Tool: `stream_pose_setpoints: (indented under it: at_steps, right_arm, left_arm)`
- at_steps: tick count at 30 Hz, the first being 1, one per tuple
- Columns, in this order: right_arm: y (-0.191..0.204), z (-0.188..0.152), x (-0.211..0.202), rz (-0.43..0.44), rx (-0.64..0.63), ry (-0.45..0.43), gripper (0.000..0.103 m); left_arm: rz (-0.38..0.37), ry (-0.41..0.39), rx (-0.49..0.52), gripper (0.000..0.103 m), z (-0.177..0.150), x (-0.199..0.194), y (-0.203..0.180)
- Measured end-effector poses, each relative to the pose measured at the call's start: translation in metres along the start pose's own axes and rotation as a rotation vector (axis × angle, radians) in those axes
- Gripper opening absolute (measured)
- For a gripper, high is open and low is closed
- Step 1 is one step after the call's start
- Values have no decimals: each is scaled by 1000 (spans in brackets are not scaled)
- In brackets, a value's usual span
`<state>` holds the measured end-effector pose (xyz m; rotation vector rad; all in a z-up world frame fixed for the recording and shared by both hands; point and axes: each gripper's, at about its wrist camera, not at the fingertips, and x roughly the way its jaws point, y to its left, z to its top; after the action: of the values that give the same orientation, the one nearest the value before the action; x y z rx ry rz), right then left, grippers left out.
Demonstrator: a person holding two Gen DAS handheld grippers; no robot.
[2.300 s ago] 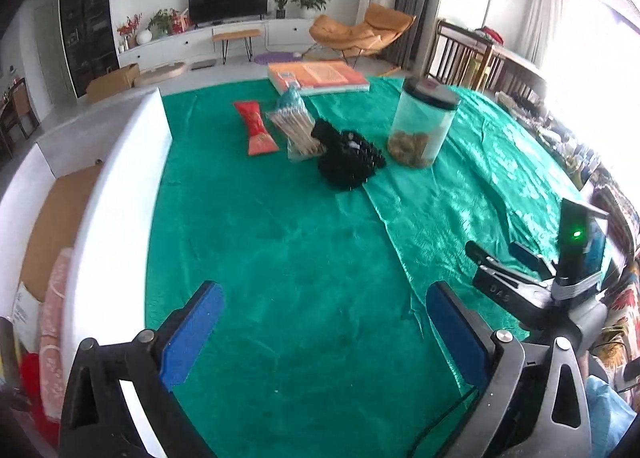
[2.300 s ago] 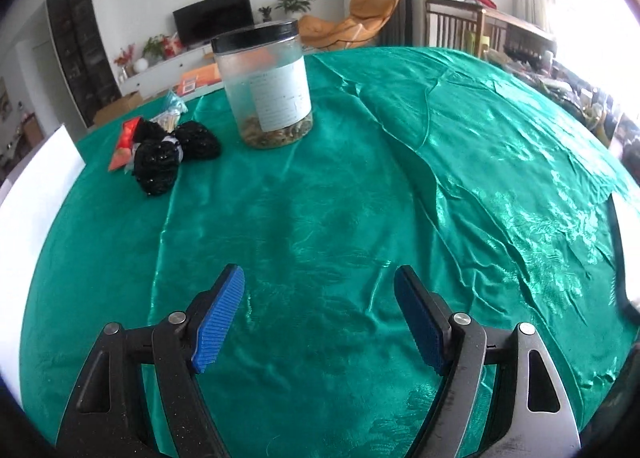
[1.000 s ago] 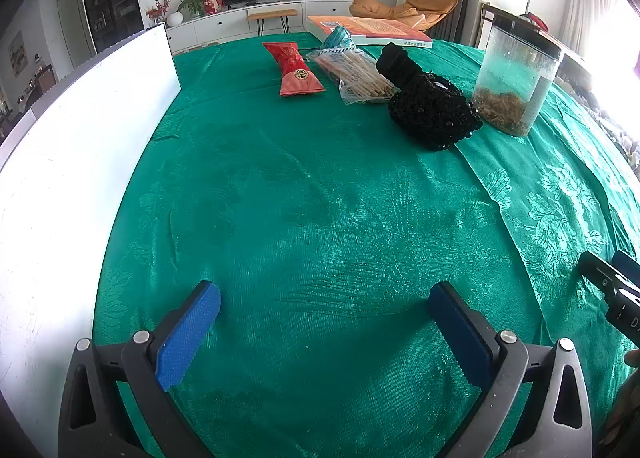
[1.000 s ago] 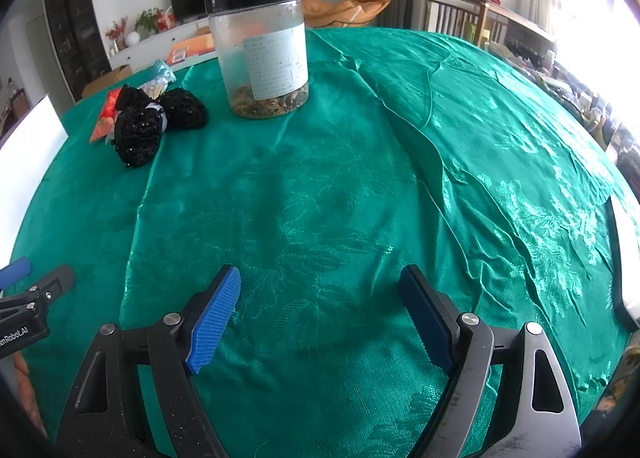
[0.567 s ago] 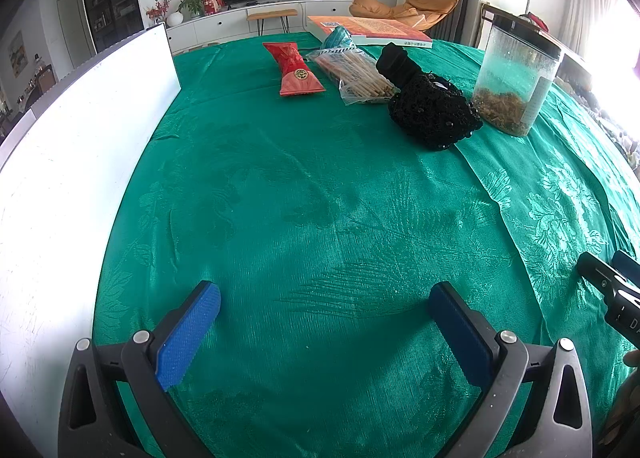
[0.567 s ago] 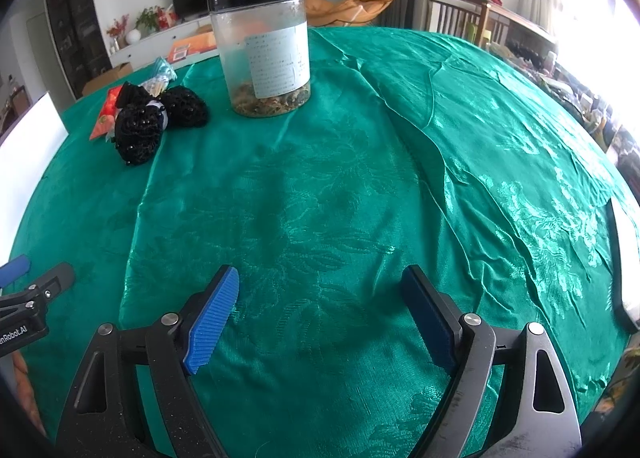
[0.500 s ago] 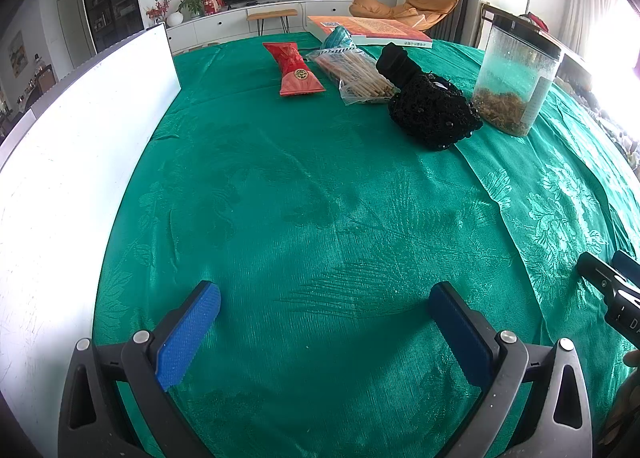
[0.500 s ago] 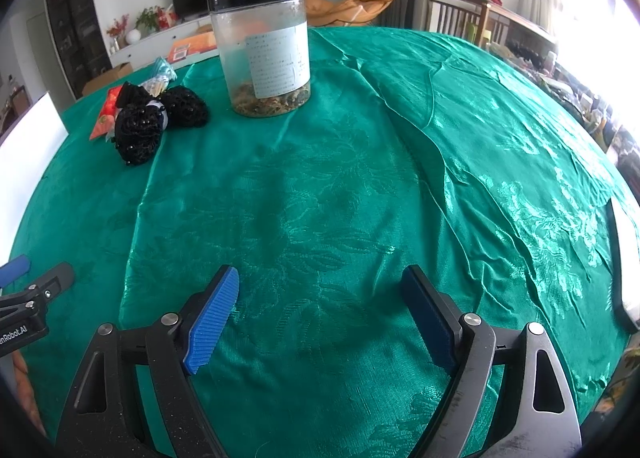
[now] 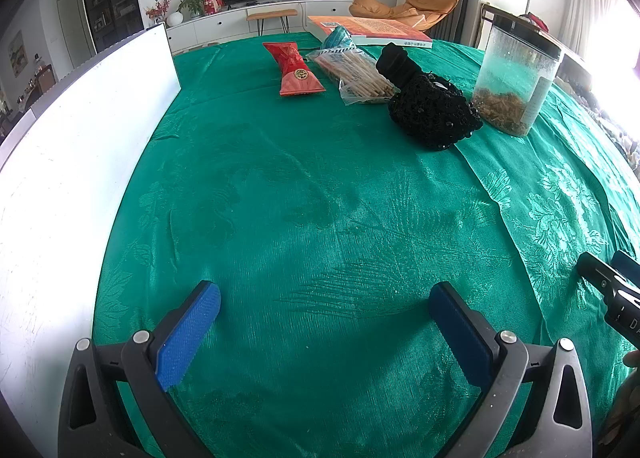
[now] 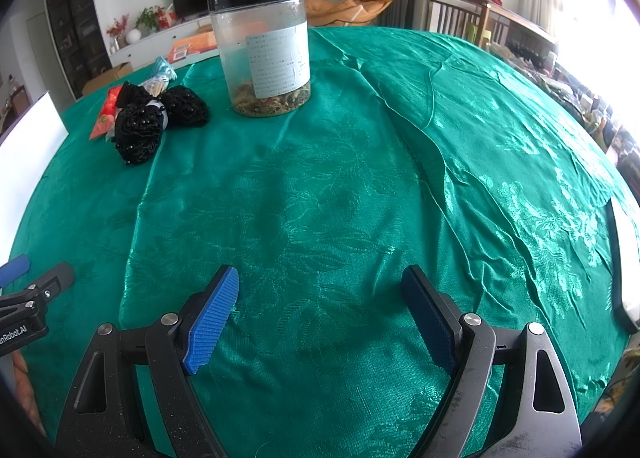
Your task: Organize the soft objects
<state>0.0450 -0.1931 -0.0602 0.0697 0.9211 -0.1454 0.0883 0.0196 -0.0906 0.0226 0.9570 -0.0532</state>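
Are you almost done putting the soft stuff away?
Not yet. Nothing looks put away from here. Both the left claw and the right claw are open and empty, low over the green cloth. The black knit bundle, red packet and bag of sticks lie grouped by the jar, far from both claws, not yet sorted.
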Motion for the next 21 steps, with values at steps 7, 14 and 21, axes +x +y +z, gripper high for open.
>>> stream_pose_setpoints:
  at_steps: [7,14,21]
  right_arm:
    - [0,0,0,-1,0,0,86]
    - [0,0,0,1,1,0,86]
    - [28,34,-6,247,-28,-46,85]
  left_arm:
    - [0,0,0,103,0,0,0]
    - [-1,0,0,103,0,0,0]
    - [-1,0,0,103,0,0,0]
